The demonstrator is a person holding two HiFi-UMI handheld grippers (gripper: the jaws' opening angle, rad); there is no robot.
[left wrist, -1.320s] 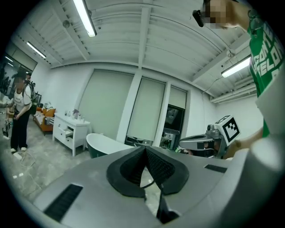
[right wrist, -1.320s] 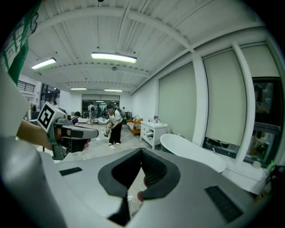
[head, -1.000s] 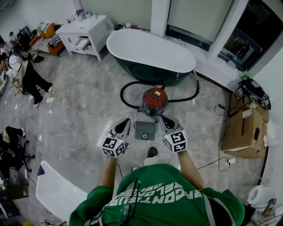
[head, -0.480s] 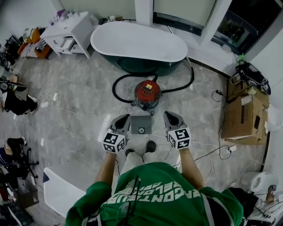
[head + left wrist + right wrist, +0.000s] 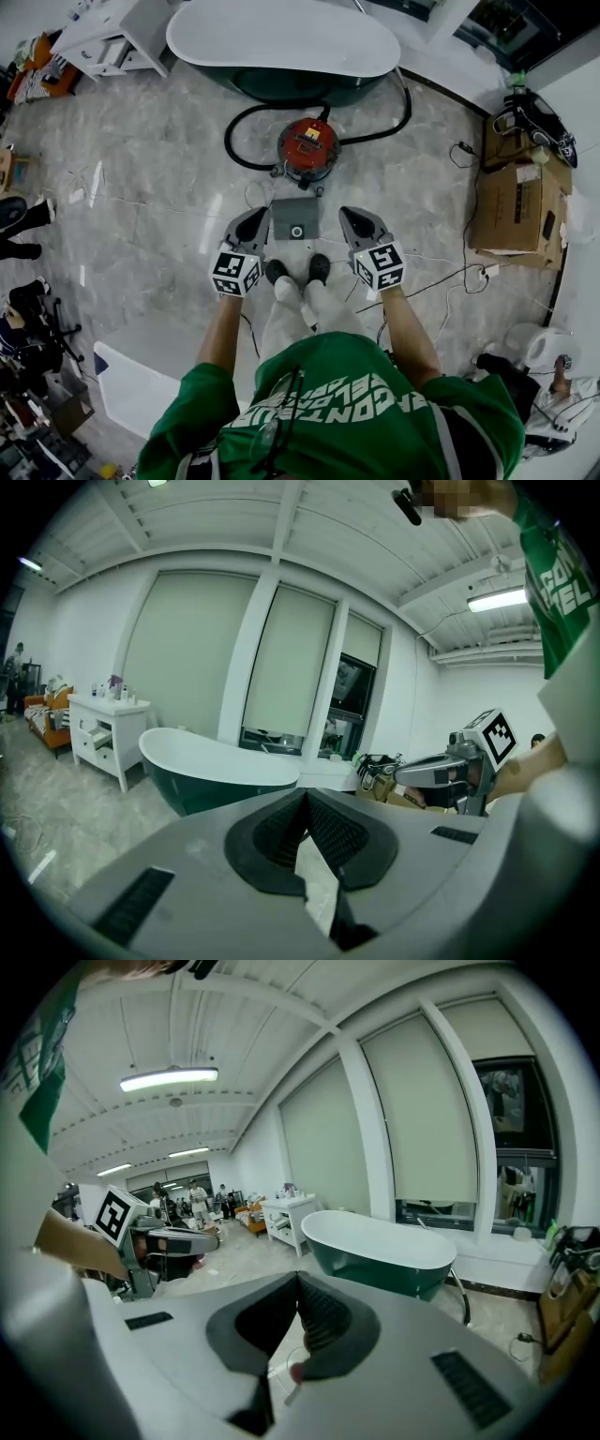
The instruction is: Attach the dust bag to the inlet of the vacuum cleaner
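Lying flat on the floor just ahead of my shoes [image 5: 275, 272] is the dust bag [image 5: 296, 217], a grey square with a round collar hole near its closer edge. It sits just short of the red vacuum [image 5: 308, 150], apart from it, so I judge that nothing is attached yet. The bag has to be picked up, carried to the inlet and pushed on, so the whole job is left.

My left hand-held gripper [image 5: 255, 216] and right hand-held gripper [image 5: 349, 213] hang either side of the bag, near it but not touching. In its own view the left hand-held gripper [image 5: 302, 799] has its pads pressed together at the tip with nothing between them. The right hand-held gripper [image 5: 298, 1283] is the same, pressed together and empty.

A black hose [image 5: 239, 122] loops from the vacuum toward the tub [image 5: 281, 37].

I cannot make out the inlet from above, nor which way it faces. Neither gripper view shows the bag. A small reddish spot shows through the gap under the right jaws, and I cannot tell what it is.
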